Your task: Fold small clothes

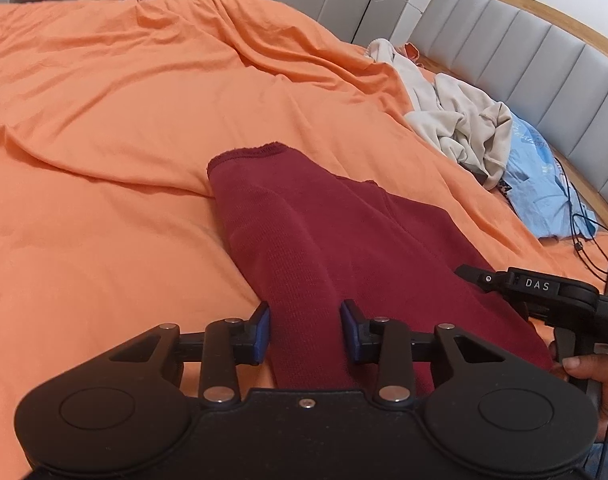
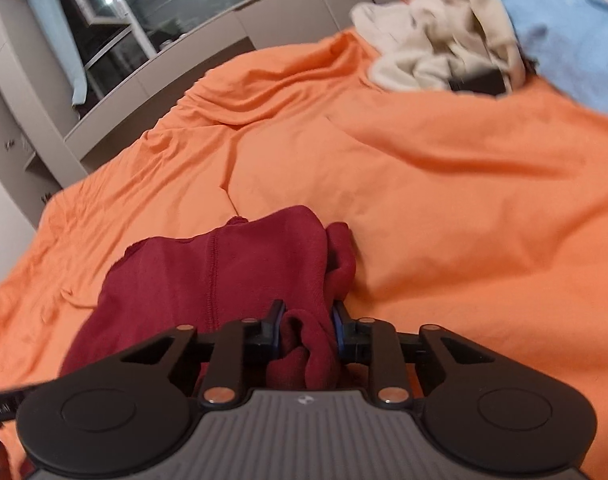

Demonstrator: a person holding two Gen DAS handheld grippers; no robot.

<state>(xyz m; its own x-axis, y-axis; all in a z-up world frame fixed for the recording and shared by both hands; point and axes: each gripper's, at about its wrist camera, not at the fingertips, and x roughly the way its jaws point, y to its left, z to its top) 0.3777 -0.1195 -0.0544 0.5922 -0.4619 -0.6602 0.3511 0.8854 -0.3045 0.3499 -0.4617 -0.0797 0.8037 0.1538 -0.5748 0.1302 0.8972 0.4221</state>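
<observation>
A dark red knit garment [image 1: 323, 236] lies on the orange bed sheet [image 1: 104, 120], its hemmed end pointing away from me. My left gripper [image 1: 305, 330] is open, its blue pads either side of a raised fold of the red cloth without pinching it. My right gripper [image 2: 305, 330] is shut on a bunched edge of the same red garment [image 2: 208, 280]. The right gripper also shows at the right edge of the left wrist view [image 1: 543, 292], at the garment's right side.
A pile of beige clothes [image 1: 459, 120] and a light blue garment [image 1: 543, 184] lies near the grey padded headboard [image 1: 543, 52], with a black cable [image 1: 579, 216] beside it. Grey cabinets [image 2: 116, 60] stand beyond the bed.
</observation>
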